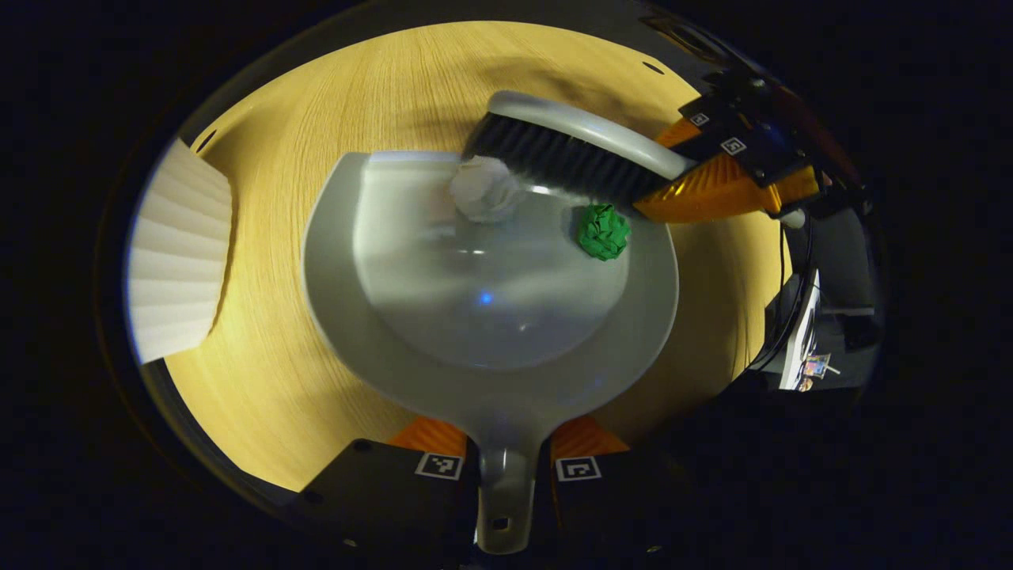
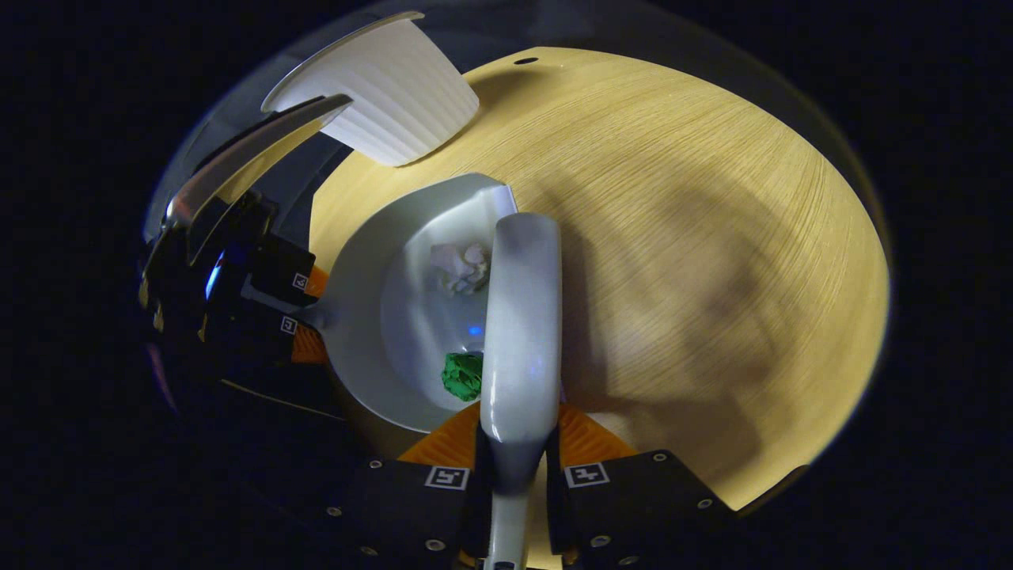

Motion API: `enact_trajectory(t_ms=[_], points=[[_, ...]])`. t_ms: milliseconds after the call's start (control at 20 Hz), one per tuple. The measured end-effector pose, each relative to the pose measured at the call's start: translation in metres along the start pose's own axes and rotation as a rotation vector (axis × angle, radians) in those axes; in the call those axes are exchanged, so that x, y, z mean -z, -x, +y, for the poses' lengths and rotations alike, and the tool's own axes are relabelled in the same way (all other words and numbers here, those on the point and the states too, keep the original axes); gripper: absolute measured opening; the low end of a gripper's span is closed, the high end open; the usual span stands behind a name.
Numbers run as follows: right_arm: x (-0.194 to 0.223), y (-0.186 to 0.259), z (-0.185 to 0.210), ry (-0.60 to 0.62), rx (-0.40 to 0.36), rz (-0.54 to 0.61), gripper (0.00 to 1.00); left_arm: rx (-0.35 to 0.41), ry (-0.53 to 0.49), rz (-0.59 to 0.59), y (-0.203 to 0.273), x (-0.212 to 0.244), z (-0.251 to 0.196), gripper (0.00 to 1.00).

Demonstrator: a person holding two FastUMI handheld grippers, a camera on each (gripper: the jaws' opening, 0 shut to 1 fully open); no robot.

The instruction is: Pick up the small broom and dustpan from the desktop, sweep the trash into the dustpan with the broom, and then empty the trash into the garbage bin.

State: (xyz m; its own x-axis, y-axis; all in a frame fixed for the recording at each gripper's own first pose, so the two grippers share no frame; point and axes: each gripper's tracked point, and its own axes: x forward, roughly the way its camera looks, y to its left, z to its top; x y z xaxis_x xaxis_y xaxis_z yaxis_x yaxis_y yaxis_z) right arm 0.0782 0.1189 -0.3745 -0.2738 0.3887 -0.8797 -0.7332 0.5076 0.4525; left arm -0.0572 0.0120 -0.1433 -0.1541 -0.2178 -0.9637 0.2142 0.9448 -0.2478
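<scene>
Left gripper view: jaws clamp the smooth grey dustpan (image 1: 491, 317) handle; right gripper's jaws clamp the bristled broom (image 1: 570, 150).

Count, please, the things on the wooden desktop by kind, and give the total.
Dustpan: 1
Broom: 1
White paper ball: 1
Green paper ball: 1
White ribbed garbage bin: 1
Total: 5

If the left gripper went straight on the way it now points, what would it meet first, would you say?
Probably the broom: beyond the dustpan it holds, the bristles cross the pan's front lip, though depth is unclear.
</scene>
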Motion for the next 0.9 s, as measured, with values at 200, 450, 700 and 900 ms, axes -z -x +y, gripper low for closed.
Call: enact_trajectory(t_ms=[200, 450, 700, 900], points=[[-0.020, 0.012, -0.027, -0.164, 0.074, -0.115, 0.29, 0.027, 0.043, -0.041, 0.004, -0.003, 0.000, 0.28], [-0.014, 0.017, -0.071, -0.378, 0.240, -0.207, 0.29, 0.019, 0.046, -0.100, 0.008, -0.004, 0.000, 0.28], [0.008, -0.014, -0.064, -0.581, 0.311, -0.281, 0.29, -0.027, 0.035, -0.153, 0.011, -0.005, -0.001, 0.28], [0.022, -0.053, -0.051, -0.660, 0.339, -0.268, 0.29, -0.045, 0.025, -0.208, 0.033, -0.010, -0.003, 0.28]])
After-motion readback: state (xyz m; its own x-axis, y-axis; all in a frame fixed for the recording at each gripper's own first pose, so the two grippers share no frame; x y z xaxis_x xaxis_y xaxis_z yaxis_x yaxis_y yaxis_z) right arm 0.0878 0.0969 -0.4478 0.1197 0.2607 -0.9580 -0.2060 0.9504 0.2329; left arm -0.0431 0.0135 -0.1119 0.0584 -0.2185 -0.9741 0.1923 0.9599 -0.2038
